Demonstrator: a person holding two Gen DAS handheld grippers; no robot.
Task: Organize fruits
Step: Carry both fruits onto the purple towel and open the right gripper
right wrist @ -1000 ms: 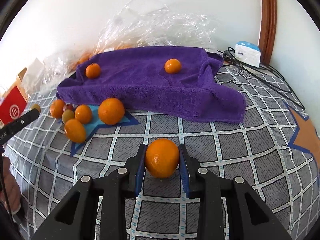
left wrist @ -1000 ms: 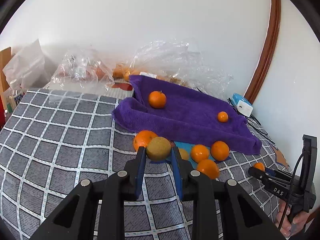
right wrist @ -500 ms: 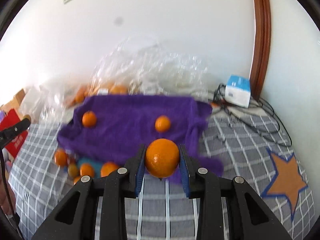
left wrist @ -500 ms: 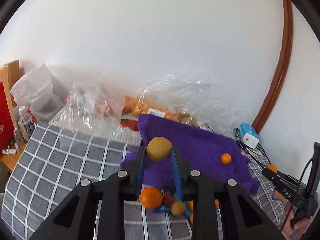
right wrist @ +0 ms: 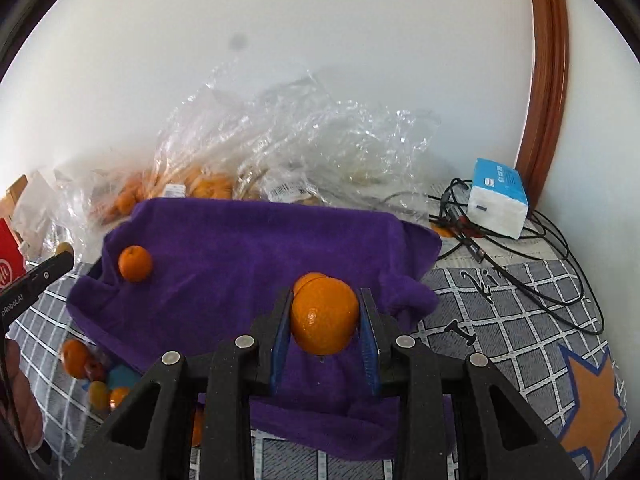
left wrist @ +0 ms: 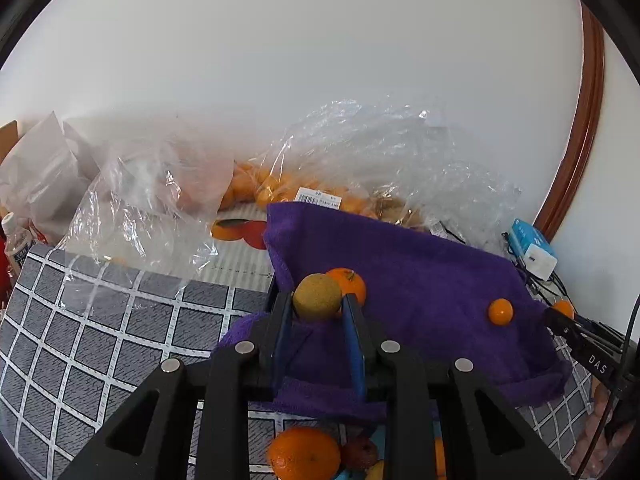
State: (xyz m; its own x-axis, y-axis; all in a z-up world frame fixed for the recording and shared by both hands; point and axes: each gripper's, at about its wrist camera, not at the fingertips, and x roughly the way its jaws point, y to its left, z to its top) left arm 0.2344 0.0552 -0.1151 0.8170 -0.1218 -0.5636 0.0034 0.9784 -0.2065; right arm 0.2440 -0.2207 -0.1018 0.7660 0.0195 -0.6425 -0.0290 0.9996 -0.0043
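Observation:
My left gripper (left wrist: 317,312) is shut on a brownish-green round fruit (left wrist: 317,297) and holds it over the near left part of the purple towel (left wrist: 420,280). An orange (left wrist: 350,282) lies on the towel just behind it, and a small orange (left wrist: 500,311) lies to the right. My right gripper (right wrist: 324,320) is shut on a large orange (right wrist: 324,314) above the towel (right wrist: 248,256), right of middle. Another orange (right wrist: 135,263) lies on the towel's left side. Loose oranges (left wrist: 304,458) lie on the checked cloth below the towel's front edge.
Clear plastic bags (left wrist: 392,168) holding more oranges lie behind the towel against the white wall. A blue and white box (right wrist: 498,202) and black cables (right wrist: 532,256) lie at the right. A red box (right wrist: 8,256) stands at the far left. The grey checked cloth (left wrist: 80,340) covers the surface.
Both grippers have moved forward over the purple towel with their fruits, which now sit lower and closer to the towel. The loose oranges have dropped to the bottom of both views.

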